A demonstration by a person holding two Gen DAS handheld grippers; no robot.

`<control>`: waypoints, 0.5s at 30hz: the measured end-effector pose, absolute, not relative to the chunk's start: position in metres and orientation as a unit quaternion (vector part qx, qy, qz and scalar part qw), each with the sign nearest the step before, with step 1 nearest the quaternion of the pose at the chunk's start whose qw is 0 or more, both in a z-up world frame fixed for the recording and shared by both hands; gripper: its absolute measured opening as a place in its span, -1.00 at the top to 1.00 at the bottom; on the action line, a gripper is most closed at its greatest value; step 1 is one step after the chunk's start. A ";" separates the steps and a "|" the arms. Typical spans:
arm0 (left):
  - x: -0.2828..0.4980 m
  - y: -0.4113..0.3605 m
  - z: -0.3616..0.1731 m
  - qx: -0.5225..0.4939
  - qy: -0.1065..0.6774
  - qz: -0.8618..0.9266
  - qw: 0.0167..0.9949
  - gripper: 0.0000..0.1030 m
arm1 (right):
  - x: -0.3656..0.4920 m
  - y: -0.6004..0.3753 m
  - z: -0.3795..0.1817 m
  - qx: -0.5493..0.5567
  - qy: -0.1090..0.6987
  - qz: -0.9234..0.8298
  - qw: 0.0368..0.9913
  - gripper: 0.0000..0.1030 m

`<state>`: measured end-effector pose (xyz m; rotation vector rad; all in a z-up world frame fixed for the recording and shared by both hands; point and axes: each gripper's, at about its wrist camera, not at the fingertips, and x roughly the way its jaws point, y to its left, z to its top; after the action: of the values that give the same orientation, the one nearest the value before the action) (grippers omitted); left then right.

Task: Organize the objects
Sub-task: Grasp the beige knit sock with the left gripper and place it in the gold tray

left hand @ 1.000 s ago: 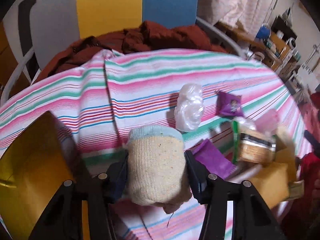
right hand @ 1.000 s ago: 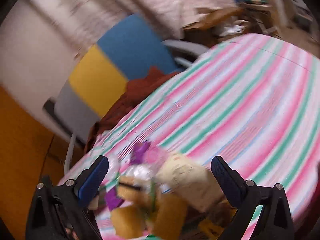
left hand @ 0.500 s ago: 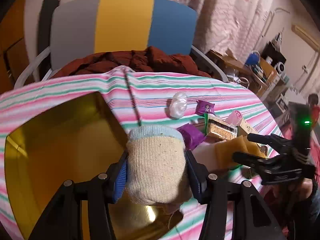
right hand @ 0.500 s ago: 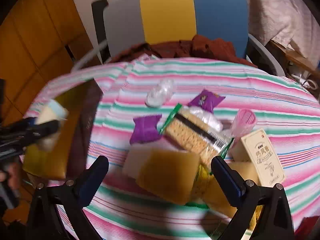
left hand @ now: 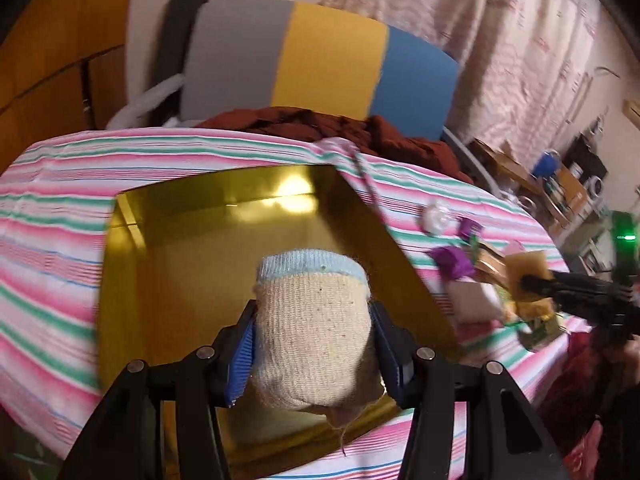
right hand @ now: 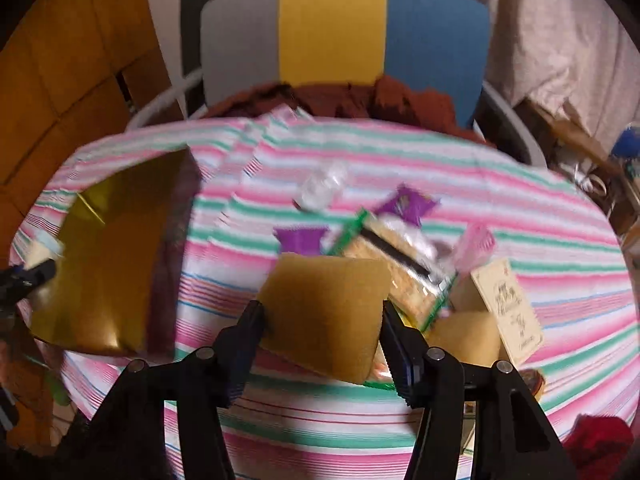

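Striped cloth covers the counter (left hand: 60,216); my left hand-held gripper (left hand: 312,340) clamps a rolled sock (left hand: 312,320) over the gold box (left hand: 180,280) at frame centre for dropping in, while my right hand-held gripper (right hand: 322,320) pinches a sponge (right hand: 324,304).

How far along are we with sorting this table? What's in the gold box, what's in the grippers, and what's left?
Nothing shows inside the gold box yet. In hand: the left gripper holds a rolled sock over the box; the right gripper is clamped on a tan sponge. Left on the striped cloth: the cracker pack, purple sachets, clear bag, pink cup, card box.
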<state>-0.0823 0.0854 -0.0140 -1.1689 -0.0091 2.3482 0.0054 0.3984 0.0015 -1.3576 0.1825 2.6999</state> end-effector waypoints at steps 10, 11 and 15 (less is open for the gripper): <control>-0.118 0.030 -0.009 -0.411 -0.011 0.896 0.170 -0.48 | -0.066 0.254 0.011 -0.440 0.058 0.890 -0.108 -0.33; -0.116 0.025 -0.006 -0.406 -0.016 0.899 0.164 -0.51 | -0.070 0.242 0.010 -0.439 0.062 0.889 -0.118 -0.64; -0.105 0.005 0.002 -0.389 -0.025 0.909 0.147 -0.56 | -0.070 0.212 0.005 -0.439 0.052 0.886 -0.141 -0.92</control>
<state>-0.1050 0.0049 0.0019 -1.1206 -0.0716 2.6155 -0.0697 0.2124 0.0048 -1.5204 0.1815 3.0638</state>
